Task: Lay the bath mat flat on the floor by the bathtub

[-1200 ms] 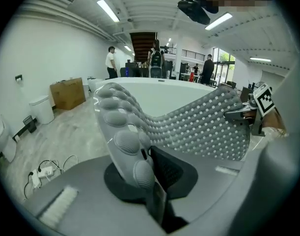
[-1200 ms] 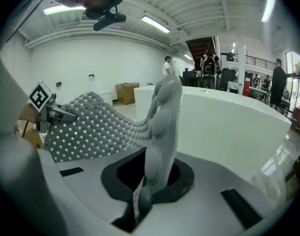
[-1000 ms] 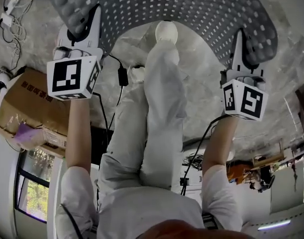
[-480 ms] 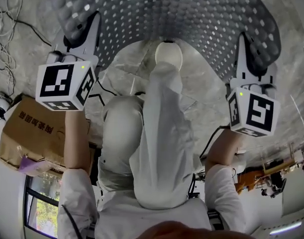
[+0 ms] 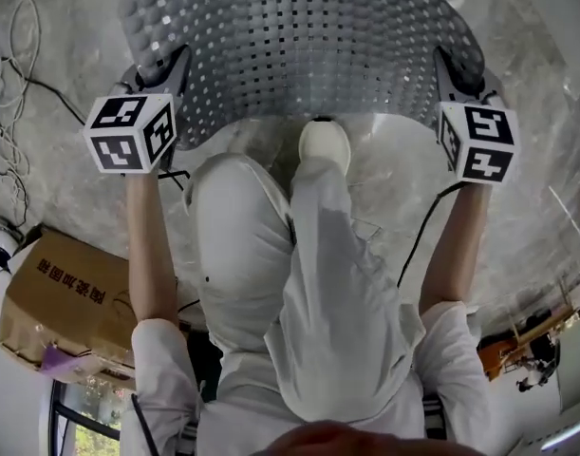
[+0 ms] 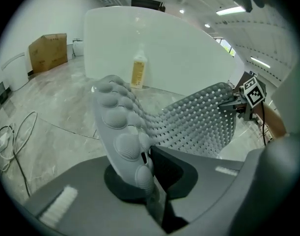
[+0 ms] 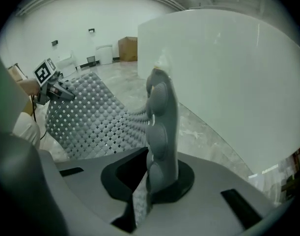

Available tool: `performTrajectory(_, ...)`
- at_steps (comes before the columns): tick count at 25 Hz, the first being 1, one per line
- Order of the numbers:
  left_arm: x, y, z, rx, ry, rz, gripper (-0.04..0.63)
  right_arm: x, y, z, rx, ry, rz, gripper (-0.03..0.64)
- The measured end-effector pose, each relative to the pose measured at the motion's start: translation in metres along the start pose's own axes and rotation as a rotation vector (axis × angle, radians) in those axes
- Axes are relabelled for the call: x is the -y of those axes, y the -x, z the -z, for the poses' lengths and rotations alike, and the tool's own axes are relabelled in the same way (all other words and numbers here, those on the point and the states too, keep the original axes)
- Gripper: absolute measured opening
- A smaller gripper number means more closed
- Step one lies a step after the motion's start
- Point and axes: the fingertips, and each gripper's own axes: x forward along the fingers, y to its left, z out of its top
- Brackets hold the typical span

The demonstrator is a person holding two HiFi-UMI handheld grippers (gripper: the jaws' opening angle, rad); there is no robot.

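While pinched at opposite ends by left gripper and right gripper, bath mat slung between them.

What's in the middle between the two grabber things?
The grey bath mat stretches from the left gripper to the right gripper, each shut on one end. The head view shows it, with the person's white shoe by its near edge.

Grey marble floor thru-out; cardboard box at 8 o'clock, head view. White wall behind; ceiling strip light approx. 1 o'clock, left gripper view.
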Motion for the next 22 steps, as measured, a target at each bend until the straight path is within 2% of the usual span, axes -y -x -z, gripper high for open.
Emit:
performTrajectory(5, -0.02, -0.029, 0.014, -0.037, 0.007, -0.047, 0.02, 0.022, -0.048, 0.022, -0.046, 0.022, 0.031, 0.023)
performTrajectory(10, -0.043, -0.053, 0.031, -0.098, -0.026, -0.107, 0.025, 0.055, -0.097, 0.045, -0.097, 0.04, 0.095, 0.024)
performTrajectory(14, -0.057, -0.074, 0.043, -0.15, -0.053, -0.127, 0.028, 0.076, -0.124, 0.06, -0.142, 0.044, 0.111, 0.028)
performTrajectory(17, -0.069, -0.088, 0.051, -0.193, -0.05, -0.11, 0.035, 0.086, -0.136, 0.068, -0.166, 0.017, 0.087, 0.038)
performTrajectory(22, -0.084, -0.099, 0.063, -0.244, -0.001, -0.061, 0.064, 0.1, -0.149, 0.078, -0.17, -0.072, -0.039, 0.077)
